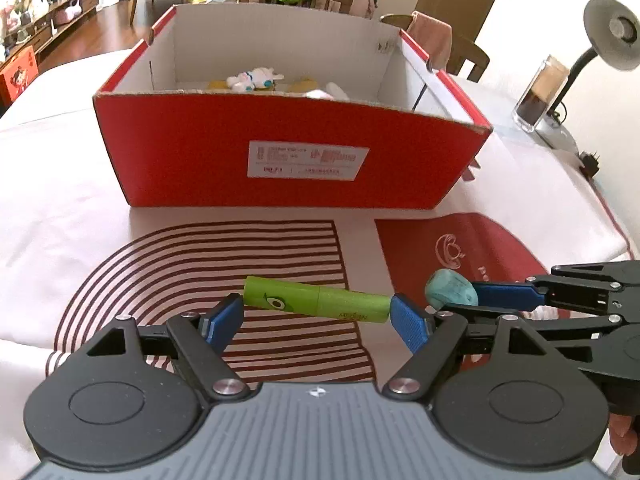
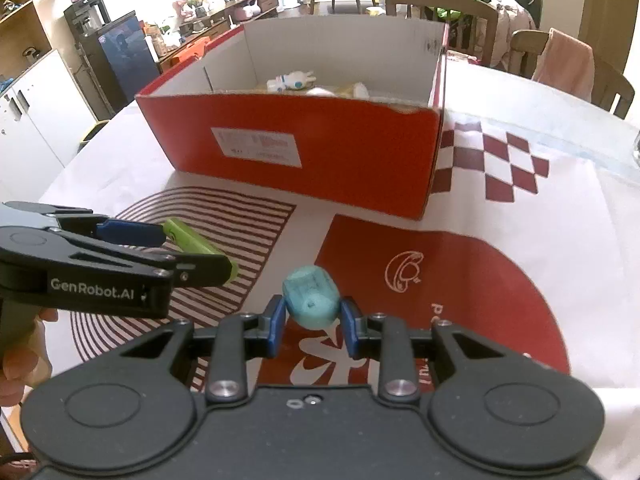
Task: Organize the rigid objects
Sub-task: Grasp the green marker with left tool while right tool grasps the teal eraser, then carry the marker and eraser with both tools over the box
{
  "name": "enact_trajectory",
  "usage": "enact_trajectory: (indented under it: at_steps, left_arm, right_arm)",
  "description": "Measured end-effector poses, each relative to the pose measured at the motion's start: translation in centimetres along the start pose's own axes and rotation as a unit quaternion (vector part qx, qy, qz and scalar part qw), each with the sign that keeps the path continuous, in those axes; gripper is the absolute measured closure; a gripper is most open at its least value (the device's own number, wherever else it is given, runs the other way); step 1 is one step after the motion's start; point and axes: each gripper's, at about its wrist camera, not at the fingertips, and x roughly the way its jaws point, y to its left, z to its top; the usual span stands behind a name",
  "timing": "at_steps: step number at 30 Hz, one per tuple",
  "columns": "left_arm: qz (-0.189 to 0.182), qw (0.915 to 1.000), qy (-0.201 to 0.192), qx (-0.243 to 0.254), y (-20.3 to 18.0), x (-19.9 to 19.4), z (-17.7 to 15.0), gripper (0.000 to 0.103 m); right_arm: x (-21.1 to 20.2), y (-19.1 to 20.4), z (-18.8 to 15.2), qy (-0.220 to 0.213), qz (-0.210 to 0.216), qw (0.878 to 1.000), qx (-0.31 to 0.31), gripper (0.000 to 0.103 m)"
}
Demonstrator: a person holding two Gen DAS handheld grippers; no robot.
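Left claw clamped endwise on the green tube, 1 pad at each end, held over the striped patch of the table. Right claw clamped on the teal toy, above the red patch. Red box just ahead, toys already inside.

Best carried level, grips kept firm, lifted clear of the near wall before release inside; the endwise hold on the tube looks prone to slipping.

Left view alone shows a lamp and glass right of the box. Right view alone shows the tube's far side, and cabinets at left.
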Motion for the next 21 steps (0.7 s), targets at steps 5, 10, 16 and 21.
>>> enact_trajectory:
  at_steps: [5, 10, 16, 21]
  left_arm:
    - [-0.007, 0.9999, -0.010, -0.004, 0.0, -1.8, 1.1, 0.022]
    - [-0.012, 0.9995, -0.028, -0.004, 0.0, -4.0, 2.9, 0.022]
    - [-0.009, 0.9981, -0.061, 0.002, 0.3, -6.2, 5.7, 0.022]
    - [0.003, 0.9963, -0.085, 0.004, 0.9, -7.6, 8.3, 0.022]
  right_arm:
    - [-2.1, 0.3, 1.4, -0.010, -0.002, 1.000, 0.007, 0.075]
    - [-4.3, 0.4, 3.4, -0.034, -0.002, 0.999, 0.006, 0.075]
    - [-6.5, 0.7, 6.3, -0.068, -0.012, 0.998, -0.007, 0.075]
    - [-7.5, 0.7, 8.6, -0.091, -0.020, 0.996, -0.013, 0.075]
